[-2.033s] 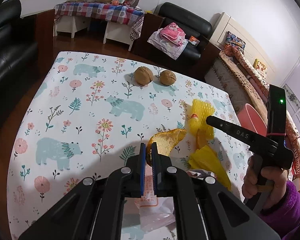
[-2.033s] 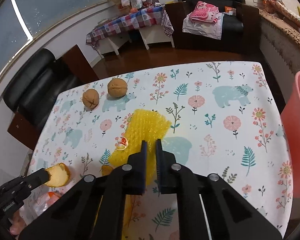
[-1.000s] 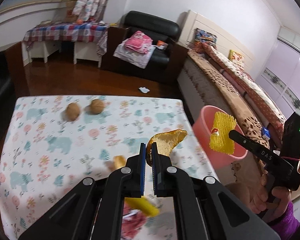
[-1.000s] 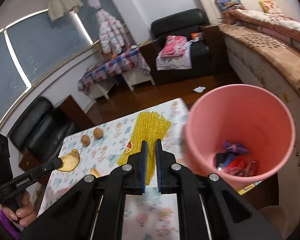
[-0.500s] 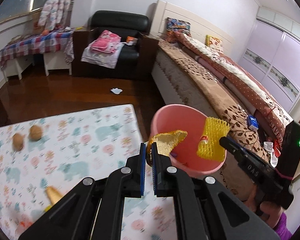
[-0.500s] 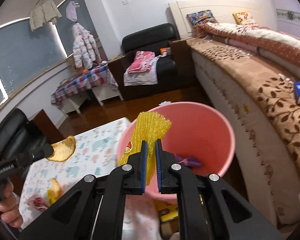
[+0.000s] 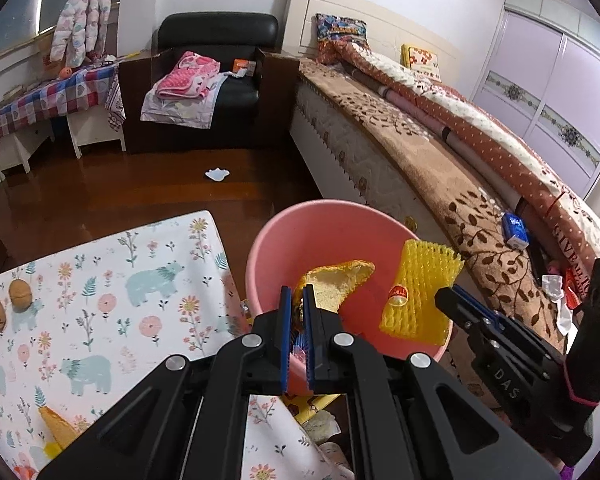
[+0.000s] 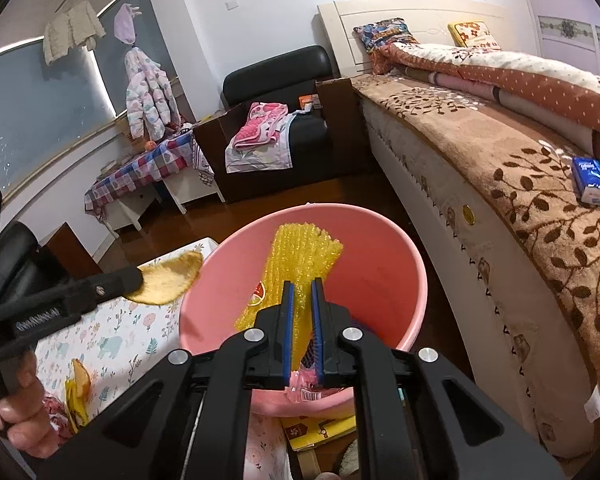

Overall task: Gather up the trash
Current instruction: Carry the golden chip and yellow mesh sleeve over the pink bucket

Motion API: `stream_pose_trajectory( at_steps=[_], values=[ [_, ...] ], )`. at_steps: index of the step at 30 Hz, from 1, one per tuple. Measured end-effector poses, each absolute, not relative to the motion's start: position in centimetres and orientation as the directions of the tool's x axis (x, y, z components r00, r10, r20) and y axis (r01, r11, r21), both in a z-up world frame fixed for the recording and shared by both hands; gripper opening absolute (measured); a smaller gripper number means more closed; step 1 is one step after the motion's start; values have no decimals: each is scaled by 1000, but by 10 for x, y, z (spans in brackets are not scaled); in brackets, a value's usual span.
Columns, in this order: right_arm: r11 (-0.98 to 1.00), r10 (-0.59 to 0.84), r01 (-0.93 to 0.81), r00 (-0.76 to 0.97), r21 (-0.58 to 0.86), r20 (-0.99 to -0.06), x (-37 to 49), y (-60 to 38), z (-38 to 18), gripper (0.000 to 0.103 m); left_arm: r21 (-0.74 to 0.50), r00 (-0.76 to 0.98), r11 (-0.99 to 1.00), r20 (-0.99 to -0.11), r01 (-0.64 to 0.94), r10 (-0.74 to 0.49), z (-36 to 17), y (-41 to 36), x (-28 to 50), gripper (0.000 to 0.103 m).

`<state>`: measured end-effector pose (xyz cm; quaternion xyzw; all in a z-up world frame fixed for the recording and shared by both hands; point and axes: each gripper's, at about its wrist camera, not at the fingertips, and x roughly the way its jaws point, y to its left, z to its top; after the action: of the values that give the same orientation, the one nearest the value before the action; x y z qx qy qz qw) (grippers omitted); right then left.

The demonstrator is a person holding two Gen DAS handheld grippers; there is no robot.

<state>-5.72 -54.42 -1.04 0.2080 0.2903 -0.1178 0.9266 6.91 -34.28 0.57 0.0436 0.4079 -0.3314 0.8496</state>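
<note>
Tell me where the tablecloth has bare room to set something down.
Free: the tablecloth between the two walnuts and the pink bucket. Crowded: its near corner, with peel scraps, and the bucket mouth, where both grippers hold trash.

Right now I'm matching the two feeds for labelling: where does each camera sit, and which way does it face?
Left wrist: on the left gripper, looking down along its fingers at the pink bin; it pinches an orange peel, and the right gripper shows.
Right wrist: on the right gripper, facing the pink bin, gripping yellow foam netting; a hand shows.
Shared: bin, bed, floral table.
</note>
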Motion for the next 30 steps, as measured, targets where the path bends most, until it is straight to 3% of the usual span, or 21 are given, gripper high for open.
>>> stream_pose_trajectory(
  at_steps=[30],
  values=[
    [865, -61, 352, 781, 357, -622, -55, -556, -27, 9, -195, 445, 797, -743, 571, -500, -12, -349, 77, 5]
  ],
)
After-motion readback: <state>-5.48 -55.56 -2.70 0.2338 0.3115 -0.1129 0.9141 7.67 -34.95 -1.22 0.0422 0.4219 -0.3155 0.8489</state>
